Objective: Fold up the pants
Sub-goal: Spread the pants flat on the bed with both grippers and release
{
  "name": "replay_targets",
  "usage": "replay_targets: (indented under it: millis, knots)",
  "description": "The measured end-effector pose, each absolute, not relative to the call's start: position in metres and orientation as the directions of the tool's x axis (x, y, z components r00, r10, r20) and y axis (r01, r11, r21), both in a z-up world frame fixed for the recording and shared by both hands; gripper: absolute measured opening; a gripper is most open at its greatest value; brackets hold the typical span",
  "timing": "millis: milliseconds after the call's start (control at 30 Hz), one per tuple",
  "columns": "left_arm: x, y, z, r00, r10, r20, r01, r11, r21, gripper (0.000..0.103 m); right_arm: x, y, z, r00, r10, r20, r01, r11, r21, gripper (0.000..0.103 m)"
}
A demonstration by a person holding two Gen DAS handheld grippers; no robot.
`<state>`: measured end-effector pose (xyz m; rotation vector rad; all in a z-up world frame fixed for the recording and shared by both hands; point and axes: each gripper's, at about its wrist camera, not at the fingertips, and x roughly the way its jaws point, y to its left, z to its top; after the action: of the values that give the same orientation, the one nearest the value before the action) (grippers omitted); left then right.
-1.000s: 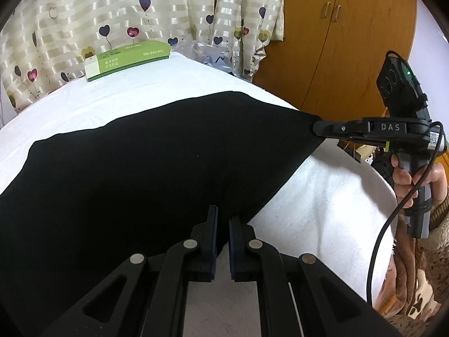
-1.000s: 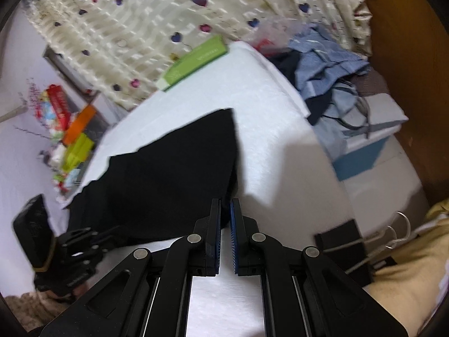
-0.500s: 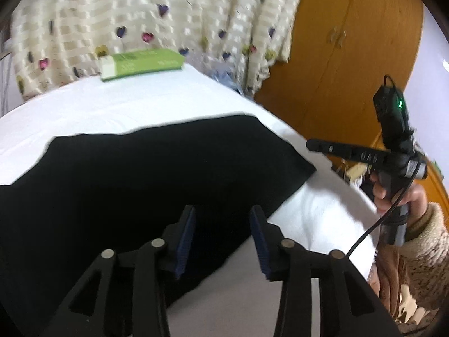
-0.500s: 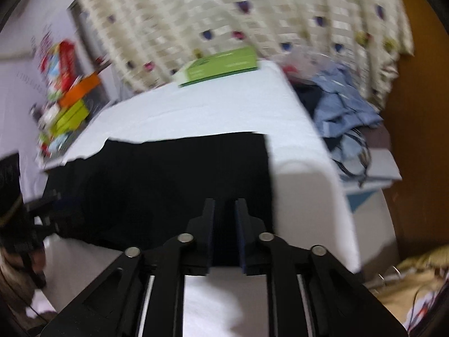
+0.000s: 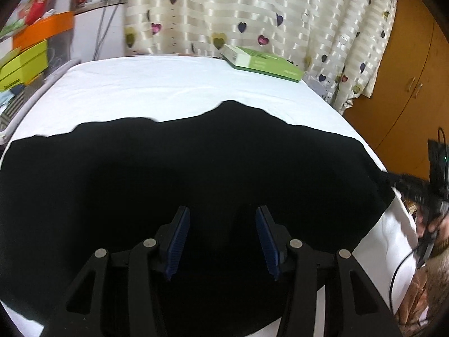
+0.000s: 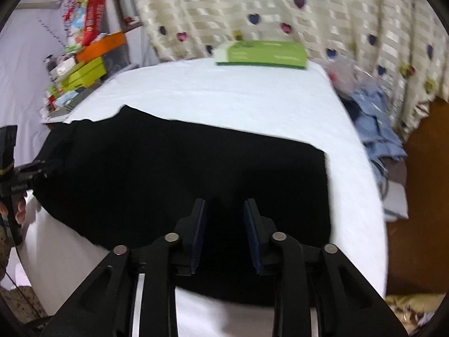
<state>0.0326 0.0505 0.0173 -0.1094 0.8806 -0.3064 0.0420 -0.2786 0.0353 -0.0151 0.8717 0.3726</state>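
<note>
Black pants (image 5: 196, 168) lie flat across the near half of a white table (image 5: 168, 90); they also show in the right wrist view (image 6: 182, 174). My left gripper (image 5: 221, 219) is open and empty, its blue-padded fingers above the pants' near part. My right gripper (image 6: 224, 210) is open and empty above the pants near their right end. The right gripper shows at the right edge of the left wrist view (image 5: 412, 188), and the left gripper at the left edge of the right wrist view (image 6: 28, 171).
A green box (image 5: 261, 61) lies at the table's far edge before a heart-patterned curtain (image 5: 252, 8). Stacked coloured boxes (image 6: 84, 64) stand at the left. Blue clothes (image 6: 373, 118) lie beside the table's right side. A wooden wardrobe (image 5: 407, 84) stands at the right.
Both grippers have let go of the pants and opened. The pants now lie flat on the table, and both grippers have pulled back above their near edge.
</note>
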Motion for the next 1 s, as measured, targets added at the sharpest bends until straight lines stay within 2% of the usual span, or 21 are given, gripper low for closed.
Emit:
replay_targets:
  millis: [133,200,333,433,500,600,667,767,867,933,1000]
  knots:
    - [0.02,0.064,0.015,0.61,-0.29,-0.738,0.206,0.957,-0.206,0.051,0.041,-0.248,0.021,0.514,0.384,-0.767,-0.412,0.895,0.172,0.038]
    - [0.018,0.074,0.015,0.613,-0.288,-0.735,0.193,0.958,-0.214,0.051,0.032,-0.235,0.019,0.538,0.346,-0.769,-0.431,0.896,0.102,0.046]
    - [0.015,0.101,0.015,0.632,-0.272,-0.726,0.136,0.961,-0.242,0.051,0.016,-0.209,0.019,0.557,0.283,-0.78,-0.477,0.878,-0.022,0.047]
    - [0.016,0.12,0.014,0.631,-0.306,-0.713,0.13,0.948,-0.292,0.041,0.013,-0.2,0.02,0.536,0.304,-0.787,-0.509,0.861,-0.014,0.047]
    - [0.018,0.13,0.012,0.629,-0.329,-0.705,0.129,0.938,-0.323,0.03,0.013,-0.199,0.021,0.524,0.323,-0.788,-0.519,0.855,0.006,0.047]
    - [0.019,0.141,0.014,0.645,-0.29,-0.706,0.08,0.945,-0.316,0.027,0.018,-0.2,0.026,0.532,0.349,-0.771,-0.521,0.853,0.026,0.047]
    - [0.019,0.148,0.017,0.654,-0.292,-0.698,0.073,0.942,-0.327,0.027,0.026,-0.197,0.029,0.537,0.357,-0.764,-0.504,0.862,0.049,0.047]
    - [0.019,0.152,0.02,0.671,-0.212,-0.711,0.023,0.964,-0.266,0.037,0.033,-0.182,0.022,0.501,0.369,-0.783,-0.524,0.849,0.065,0.047]
    - [0.02,0.163,0.019,0.675,-0.19,-0.713,-0.024,0.96,-0.278,0.048,0.024,-0.166,0.02,0.509,0.352,-0.786,-0.557,0.831,0.012,0.047]
    - [0.019,0.165,0.017,0.675,-0.183,-0.715,-0.043,0.958,-0.285,0.049,0.018,-0.163,0.024,0.464,0.411,-0.784,-0.603,0.796,0.061,0.047]
    - [0.019,0.162,0.016,0.672,-0.163,-0.723,-0.049,0.963,-0.264,0.049,0.015,-0.168,0.031,0.49,0.412,-0.768,-0.595,0.802,0.051,0.047]
